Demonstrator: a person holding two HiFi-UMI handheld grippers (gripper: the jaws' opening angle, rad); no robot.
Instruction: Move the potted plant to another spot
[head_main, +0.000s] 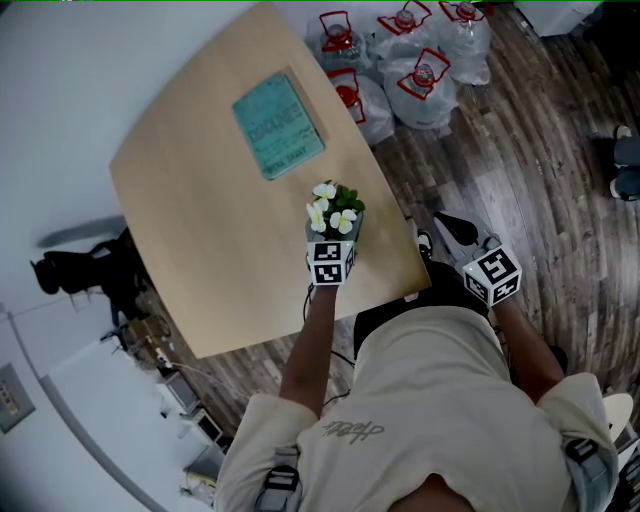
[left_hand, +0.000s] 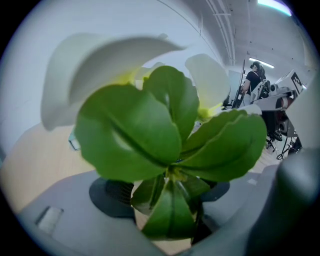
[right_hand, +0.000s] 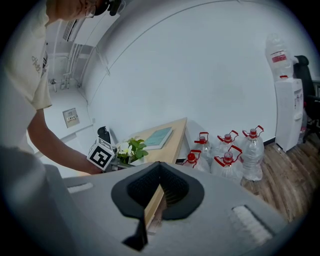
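Observation:
The potted plant (head_main: 335, 210), white flowers over green leaves in a small pot, is at the near right edge of the wooden table (head_main: 200, 210). My left gripper (head_main: 335, 242) is shut on its pot from the near side. In the left gripper view the leaves (left_hand: 165, 145) fill the picture, and the pot is hidden between the dark pads (left_hand: 111, 196). Whether the pot rests on the table I cannot tell. My right gripper (head_main: 452, 230) hangs over the floor just past the table's corner, jaws together and holding nothing (right_hand: 157, 192). It sees the plant (right_hand: 131, 148) from the side.
A teal book (head_main: 278, 125) lies further back on the table. Several water bottles with red handles (head_main: 420, 70) stand on the wood floor beyond the table's right corner, beside a water dispenser (right_hand: 289, 110). A black object (head_main: 75, 268) sits left of the table by the wall.

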